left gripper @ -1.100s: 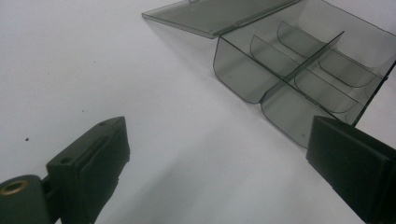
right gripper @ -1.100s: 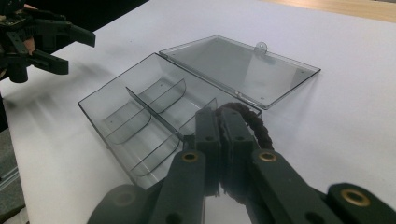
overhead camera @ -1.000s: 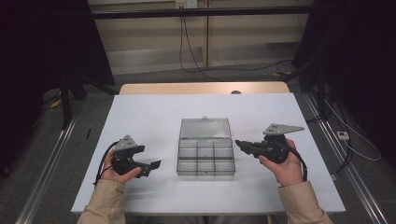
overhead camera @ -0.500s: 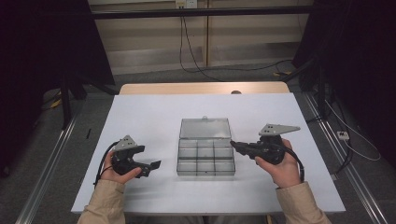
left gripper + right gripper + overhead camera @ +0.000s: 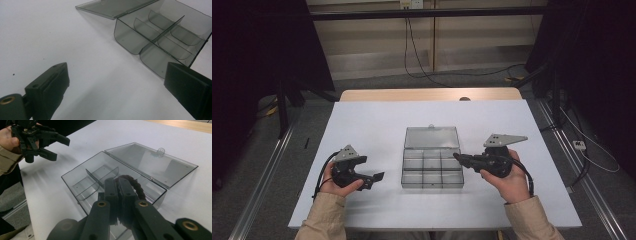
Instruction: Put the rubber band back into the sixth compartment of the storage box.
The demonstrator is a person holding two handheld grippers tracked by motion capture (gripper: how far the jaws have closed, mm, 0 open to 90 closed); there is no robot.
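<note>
no readable text, no labels, no brands, no numbers on anything

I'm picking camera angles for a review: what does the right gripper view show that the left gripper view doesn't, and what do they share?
Right gripper view: its claw is shut on a dark braided ring above the compartment box; beyond the box, the left claw stands open. The lid's small clasp tab shows too.

Left gripper view: its own open claw frames bare white table.

Both: the clear box with its dividers and its lid lying open on the table.
</note>
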